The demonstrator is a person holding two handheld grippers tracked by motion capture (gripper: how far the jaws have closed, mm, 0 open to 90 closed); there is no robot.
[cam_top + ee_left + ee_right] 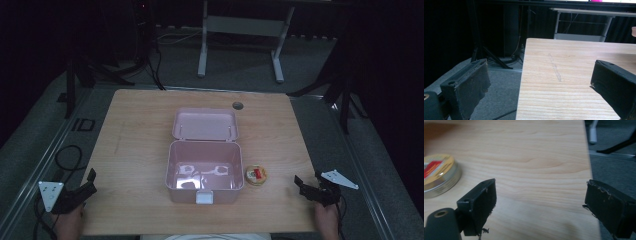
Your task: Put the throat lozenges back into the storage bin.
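Note:
A pink plastic box (204, 172) stands open at the table's middle front, its lid (205, 124) folded back and its inside bare. A small round tin (256, 175) with a yellow and red label sits just right of the box; the right gripper view has the tin (439, 175) at its left edge. My left gripper (91, 181) rests at the table's front left corner, open, nothing between its jaws (539, 82). My right gripper (306, 184) sits at the front right, open and empty (540, 202), a short way right of the tin.
The wooden table (140, 130) has a round cable hole (237, 105) at its back edge. Beyond it stand a white desk frame (240, 30) and dark tripod legs (345, 95) on a grey floor. Cables (67, 157) lie on the floor at the left.

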